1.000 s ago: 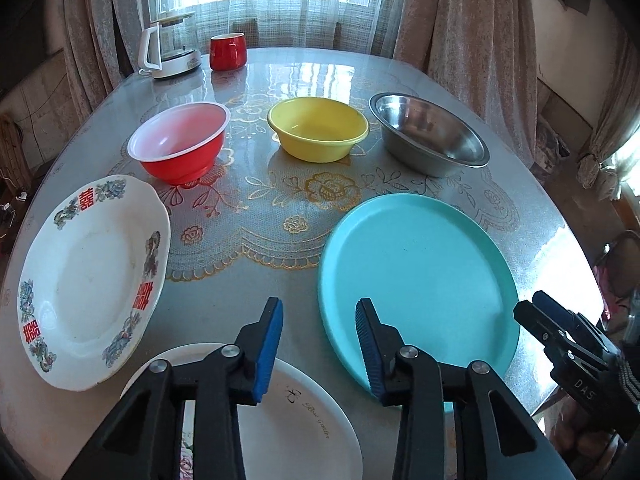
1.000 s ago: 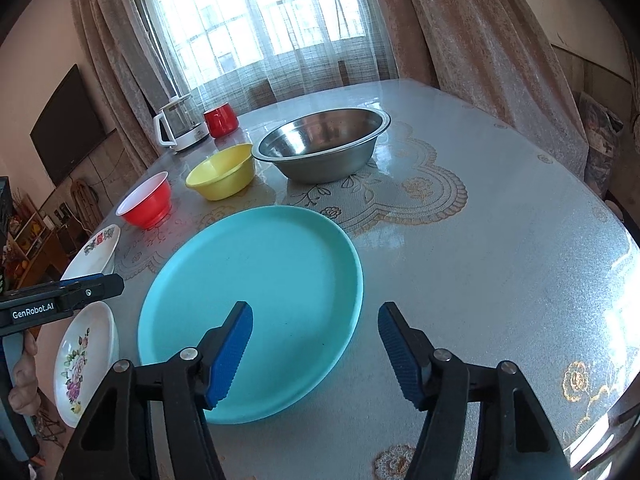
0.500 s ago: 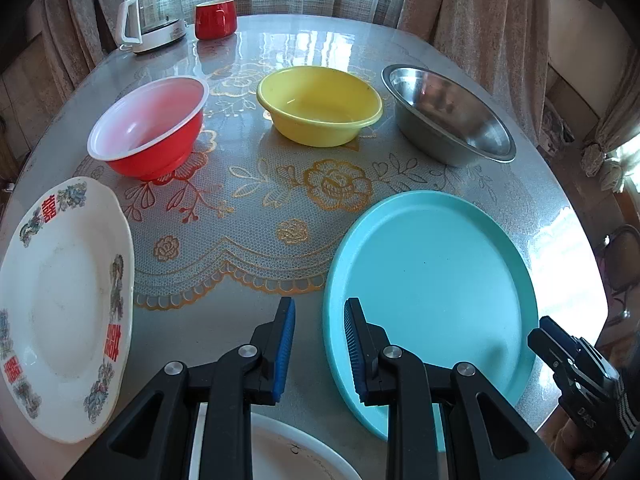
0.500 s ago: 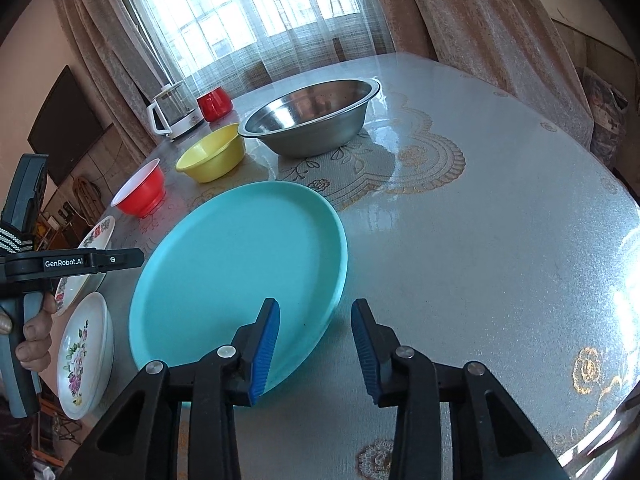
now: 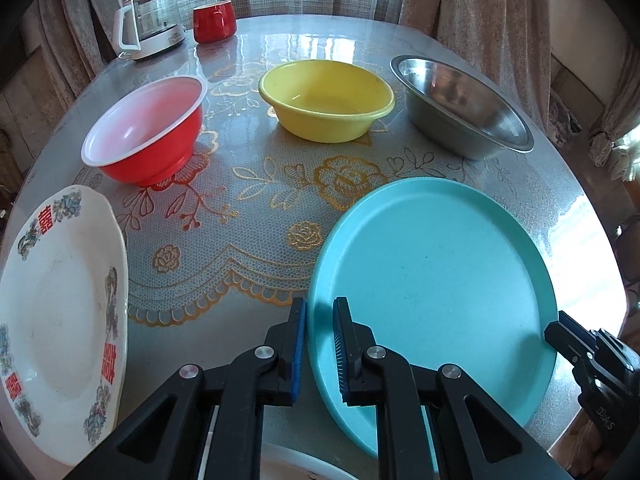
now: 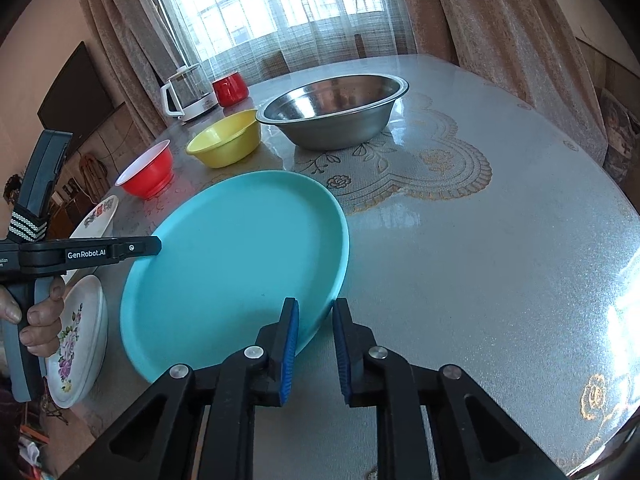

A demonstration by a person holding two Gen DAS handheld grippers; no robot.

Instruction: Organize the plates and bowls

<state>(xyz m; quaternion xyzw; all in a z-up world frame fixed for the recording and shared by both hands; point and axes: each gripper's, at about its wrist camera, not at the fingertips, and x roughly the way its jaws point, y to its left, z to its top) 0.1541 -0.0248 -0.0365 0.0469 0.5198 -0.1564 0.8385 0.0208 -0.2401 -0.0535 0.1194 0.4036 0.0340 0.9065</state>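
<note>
A large teal plate lies on the round table, near its front edge. My left gripper is shut on the plate's left rim. In the right wrist view my right gripper has the plate's right rim between its pads; its jaws are closing and the pads touch the rim. Behind the plate stand a red bowl, a yellow bowl and a steel bowl. A white plate with red characters lies at the left. A white floral plate lies near the front edge.
A glass kettle and a red mug stand at the far edge by the curtained window. A person's hand holds the left gripper's handle. The table is bare on its right side.
Both grippers went from wide open to closed around the teal plate's rim. The left gripper moved forward and right, off the floral plate, to the teal plate's left edge.
</note>
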